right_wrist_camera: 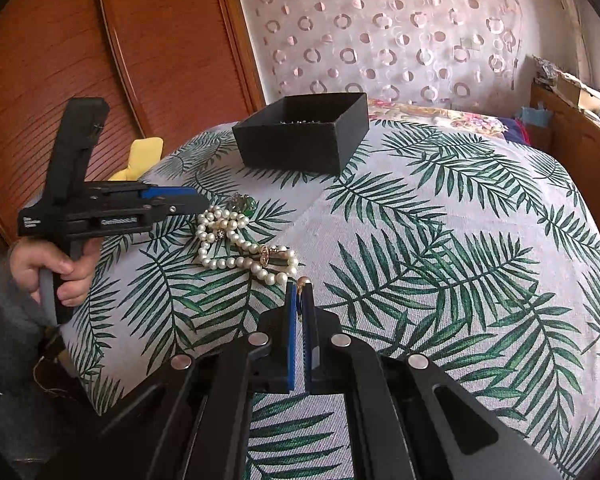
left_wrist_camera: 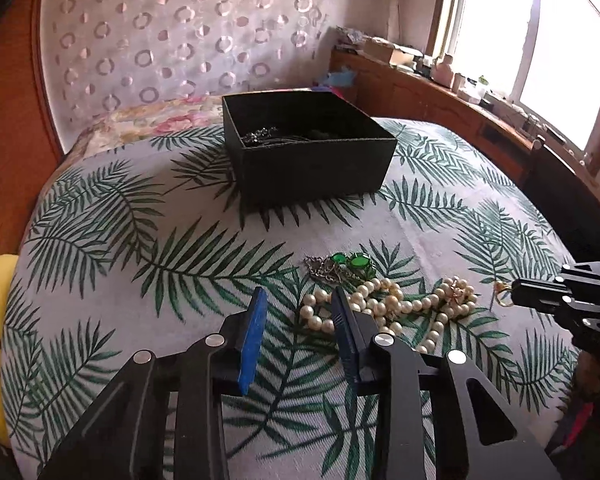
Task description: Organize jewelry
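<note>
Pearl necklace (left_wrist_camera: pixel 384 304) beside green earrings (left_wrist_camera: pixel 350 261)

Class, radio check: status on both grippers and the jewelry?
Left gripper open over pearl necklace. Right gripper shut on gold earring. Black box ahead, path clear.

Left wrist cam sits low behind the left gripper (left_wrist_camera: pixel 298 300), looking fwd along its fingers over the leaf-print cloth (left_wrist_camera: pixel 140 280). Pearl necklace (left_wrist_camera: pixel 388 308) close in at 1 o'clock, black box (left_wrist_camera: pixel 312 168) farther at 12, window (left_wrist_camera: pixel 520 52) at 2.

Right wrist cam rides behind the right gripper (right_wrist_camera: pixel 300 292), same low fwd look but from the other side: pearl necklace (right_wrist_camera: pixel 240 248) near at 11, black box (right_wrist_camera: pixel 304 140) far at 12, left gripper (right_wrist_camera: pixel 188 200) side-on at 9–10.

Shared: cloth, pearls, box, circle-print curtain (left_wrist_camera: pixel 180 32); right gripper (left_wrist_camera: pixel 516 300) also shows in left view at 3.
</note>
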`<state>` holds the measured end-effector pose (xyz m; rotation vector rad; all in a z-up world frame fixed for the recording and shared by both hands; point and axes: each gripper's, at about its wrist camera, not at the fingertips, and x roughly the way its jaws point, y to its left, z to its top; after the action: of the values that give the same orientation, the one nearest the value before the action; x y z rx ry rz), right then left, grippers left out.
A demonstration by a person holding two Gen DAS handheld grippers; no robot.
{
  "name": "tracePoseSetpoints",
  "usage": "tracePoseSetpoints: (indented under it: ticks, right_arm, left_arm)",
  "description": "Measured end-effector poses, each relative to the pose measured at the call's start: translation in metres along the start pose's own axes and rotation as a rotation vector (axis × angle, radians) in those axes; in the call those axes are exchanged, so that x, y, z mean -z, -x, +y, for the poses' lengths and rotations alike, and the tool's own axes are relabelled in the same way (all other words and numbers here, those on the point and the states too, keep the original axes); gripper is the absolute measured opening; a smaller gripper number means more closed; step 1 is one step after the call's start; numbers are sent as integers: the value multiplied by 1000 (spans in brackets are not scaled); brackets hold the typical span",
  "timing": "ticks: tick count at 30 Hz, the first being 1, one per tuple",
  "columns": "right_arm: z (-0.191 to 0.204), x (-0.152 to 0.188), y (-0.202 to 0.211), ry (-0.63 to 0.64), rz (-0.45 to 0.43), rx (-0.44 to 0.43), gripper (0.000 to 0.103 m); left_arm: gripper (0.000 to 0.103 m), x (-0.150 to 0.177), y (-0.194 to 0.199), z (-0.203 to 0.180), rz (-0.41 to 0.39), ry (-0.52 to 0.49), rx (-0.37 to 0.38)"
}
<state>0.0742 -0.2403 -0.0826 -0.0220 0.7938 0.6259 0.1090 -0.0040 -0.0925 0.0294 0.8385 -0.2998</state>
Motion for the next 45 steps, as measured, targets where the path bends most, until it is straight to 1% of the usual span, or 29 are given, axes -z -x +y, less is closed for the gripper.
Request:
tracePoseSetpoints:
  ticks: [5,8,9,10,12,15,17,21,27,32,45]
  right_arm:
    - [0,1,0,-2,-1,-1,3]
    - [0,0,1,2,-5,1,3]
    - [-1,0,1,2,-6,0,3]
    - [-1,0,1,1,-7,-1,3]
    - [-1,0,1,0,-9,-1,3]
    - [0,0,1,2,-8,-1,3]
    - [-1,1,1,1,-8,0,3]
    - [-1,1,2,1,-10,0,3]
    - [1,-5,5,2,-21,-7,3]
    - [5,-16,11,19,-44,-7,3]
    - [18,-49,16,83,-90,-10,3]
  left_arm:
    - [32,0,-8,-2,34,-21,-15]
    - [32,-1,-10,-6,38,-47,-31]
    - [30,-2,-10,-7,39,-56,-34]
    - [27,-2,-10,-9,39,-65,-28]
    - [6,-3,-10,-11,39,-73,1]
    - [6,-2,-10,-15,37,-97,0]
    - [6,-3,-5,-14,20,-84,9]
    - [6,-12,18,-16,-50,-50,46]
    - [6,-32,53,-24,-151,-49,56]
    - [6,-47,74,-29,-211,-50,66]
    - [6,-92,105,-37,-310,-76,57]
